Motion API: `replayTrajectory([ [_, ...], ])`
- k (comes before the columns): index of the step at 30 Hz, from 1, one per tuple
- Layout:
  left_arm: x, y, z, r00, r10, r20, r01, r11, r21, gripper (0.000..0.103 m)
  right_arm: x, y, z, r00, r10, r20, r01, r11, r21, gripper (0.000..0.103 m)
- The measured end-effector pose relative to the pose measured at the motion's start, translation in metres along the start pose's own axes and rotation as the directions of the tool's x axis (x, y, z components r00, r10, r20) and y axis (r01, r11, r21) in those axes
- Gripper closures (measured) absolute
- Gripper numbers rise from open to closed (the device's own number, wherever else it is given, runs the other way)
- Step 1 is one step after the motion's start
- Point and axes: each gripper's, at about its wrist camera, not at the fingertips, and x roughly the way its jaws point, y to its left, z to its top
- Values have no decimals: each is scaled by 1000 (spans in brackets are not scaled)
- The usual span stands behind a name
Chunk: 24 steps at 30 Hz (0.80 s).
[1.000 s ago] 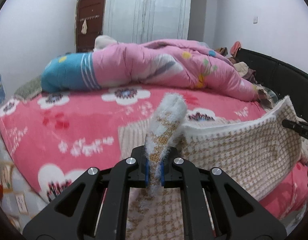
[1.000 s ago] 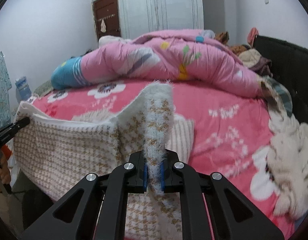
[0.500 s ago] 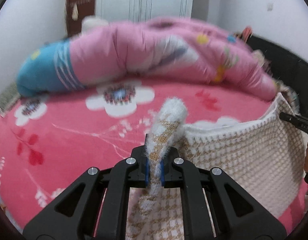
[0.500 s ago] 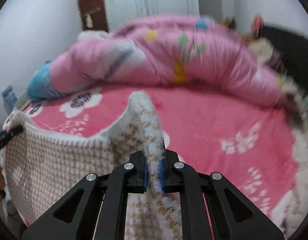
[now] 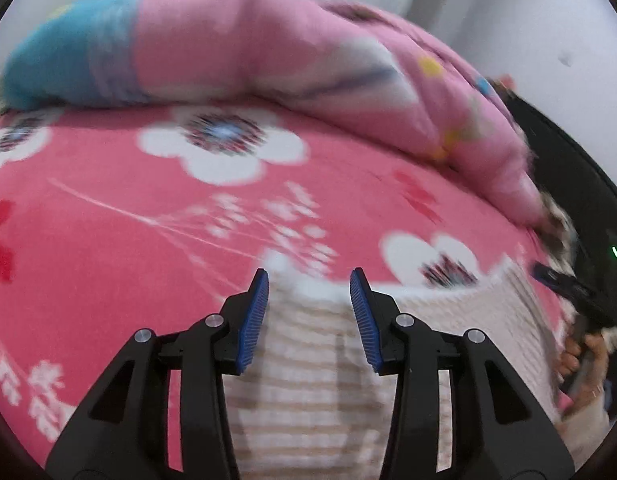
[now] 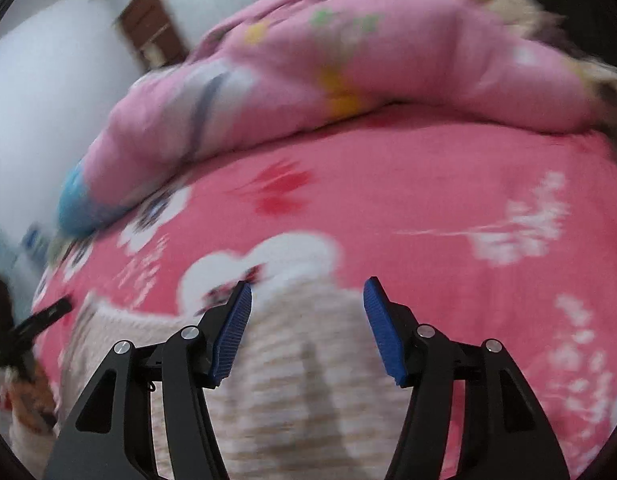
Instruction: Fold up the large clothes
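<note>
- The sweater (image 5: pixel 308 360) was a cream and tan knit with a fuzzy white top edge, blurred by motion in both views.
- It lay on the pink blanket (image 5: pixel 108 240) at the near side of the bed, its top edge just ahead of your fingertips in each view.
- Your left gripper (image 5: pixel 309 292) had its jaws apart, blue pads (image 5: pixel 252 320) bare, with the sweater showing between and below them; I could not tell whether they touched it.
- Your right gripper (image 6: pixel 307 304) was likewise spread wide over the sweater (image 6: pixel 308 380), clamped on nothing.
- In the left view the sweater's top edge ran right toward your other gripper (image 5: pixel 568 288); in the right view it ran left toward the other gripper (image 6: pixel 40 316).
- Beyond the top edge the blanket (image 6: pixel 428 200) stretched bare to the pink quilt (image 5: pixel 288 48), heaped along the far side.
- A dark headboard (image 5: pixel 568 160) bounded the bed at the right of the left view.
</note>
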Motion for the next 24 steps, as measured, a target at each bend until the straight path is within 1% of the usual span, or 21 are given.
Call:
replayTrajectory([
  [1, 11, -9, -3, 999, -13, -46, 14, 1000, 22, 58, 15, 11, -3, 998, 33, -52, -35, 999, -23, 46],
  [2, 27, -18, -10, 994, 11, -106, -7, 999, 45, 56, 26, 14, -3, 995, 43, -89, -46, 999, -27, 46],
  [3, 39, -20, -13, 989, 48, -139, -42, 998, 50, 54, 38, 13, -4, 992, 43, -122, -45, 999, -16, 46],
  [4, 49, -15, -18, 987, 63, -150, -60, 998, 24, 54, 54, 6, -6, 987, 18, -159, -15, 1000, 23, 46],
  [6, 45, -2, -20, 993, 28, -119, -34, 998, -53, 57, 64, -15, -6, 985, -28, -170, 45, 994, 96, 59],
  [7, 37, 3, -19, 994, 41, -98, -50, 995, -90, 59, 60, -24, -5, 987, -32, -160, 55, 989, 138, 66],
  [8, 30, 5, -17, 993, 81, -87, -90, 991, -95, 58, 51, -27, -4, 988, -70, -139, 91, 983, 156, 65],
  [9, 20, 4, -15, 988, 137, -66, -142, 986, -82, 58, 38, -25, -2, 985, -138, -107, 153, 977, 146, 63],
  [10, 13, 1, -15, 987, 154, -44, -156, 986, -66, 58, 26, -20, -2, 978, -195, -77, 203, 972, 120, 58],
  [11, 0, -6, -15, 986, 166, -17, -167, 985, -37, 58, 7, -10, -4, 974, -225, -27, 227, 971, 75, 57],
  [12, -11, -16, -17, 987, 160, 3, -160, 987, -5, 57, -5, 1, -5, 978, -211, -2, 211, 977, 44, 55],
  [14, -28, -39, -23, 995, 93, 25, -94, 993, 76, 54, -28, 33, -19, 992, -124, 7, 125, 991, -57, 48],
  [15, -32, -53, -29, 998, 58, 18, -60, 991, 121, 51, -31, 47, -28, 995, -101, -3, 100, 990, -104, 48],
  [16, -32, -71, -38, 1000, 21, -5, -20, 985, 173, 50, -32, 68, -42, 997, -77, -31, 70, 980, -186, 48],
  [17, -28, -80, -45, 1000, 6, -28, -1, 980, 198, 50, -29, 81, -55, 996, -71, -59, 55, 969, -239, 48],
  [18, -14, -91, -54, 997, 16, -70, -1, 976, 217, 49, -23, 89, -64, 994, -74, -81, 50, 963, -266, 48],
  [19, 2, -95, -64, 991, 58, -119, -31, 975, 222, 48, -5, 94, -77, 986, -103, -133, 61, 955, -289, 48],
  [20, 17, -95, -73, 983, 93, -158, -56, 974, 220, 47, 11, 93, -86, 976, -134, -170, 79, 953, -292, 45],
  [21, 27, -92, -79, 979, 106, -172, -68, 975, 212, 45, 26, 89, -94, 973, -144, -181, 85, 950, -300, 45],
  [22, 30, -86, -82, 983, 89, -158, -59, 980, 189, 45, 29, 87, -96, 975, -140, -174, 82, 948, -307, 45],
  [24, 18, -83, -80, 987, 75, -141, -53, 986, 155, 45, 18, 89, -91, 975, -142, -174, 88, 955, -284, 45],
])
